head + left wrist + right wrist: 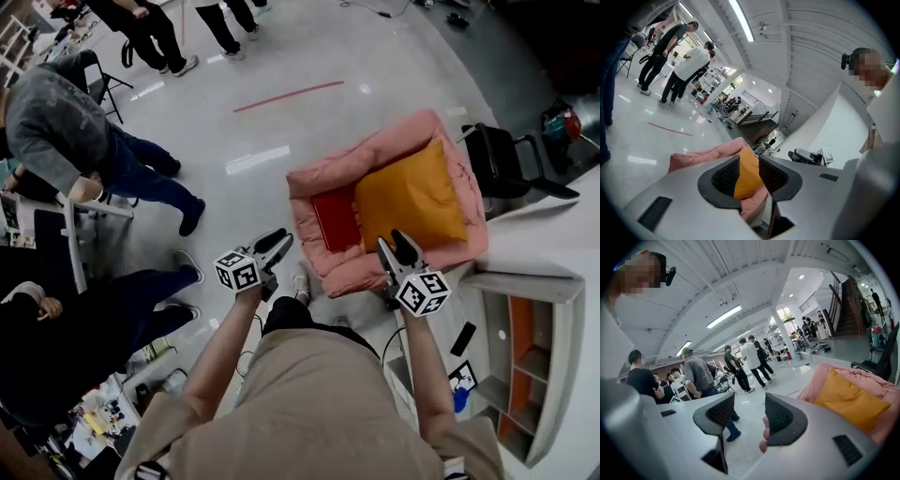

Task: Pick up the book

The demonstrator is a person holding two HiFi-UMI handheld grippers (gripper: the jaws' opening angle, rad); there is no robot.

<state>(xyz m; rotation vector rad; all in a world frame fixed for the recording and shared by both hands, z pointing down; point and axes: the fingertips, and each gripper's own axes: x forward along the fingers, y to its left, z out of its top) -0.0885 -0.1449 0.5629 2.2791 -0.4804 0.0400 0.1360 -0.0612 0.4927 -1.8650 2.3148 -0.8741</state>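
**Head view.** The wearer, in a beige shirt (309, 412), holds both arms forward over a glossy pale floor (281, 56). The left tool (279, 240) and the right tool (397, 242) point toward a pink armchair (309, 178). The book (335, 217), red and flat, lies on the armchair's seat just beside an orange cushion (410, 195), on the side nearer the left tool. Neither tool touches the book. The left tool hangs over the floor in front of the armchair, and the right tool's tips show against the armchair's front edge. A black office chair (502, 159) stands behind the armchair, and a white shelf unit (553, 375) stands to the wearer's right. A red line (289, 96) marks the floor, and a person in a grey top (47, 112) stands at the far left.

**Left gripper view.** The left tool (749, 157) is narrow: its jaws are drawn almost together and hold nothing. Through the slit the cushion (747, 180) shows well beyond the jaws, with the armchair (703, 154) around it. Two standing people (686, 70) are farther off on the floor.

**Right gripper view.** The right tool (750, 401) is moderately wide and empty, with only floor and distant people between its jaws. The cushion (851, 399) and the armchair (881, 380) lie off to the right of the jaws
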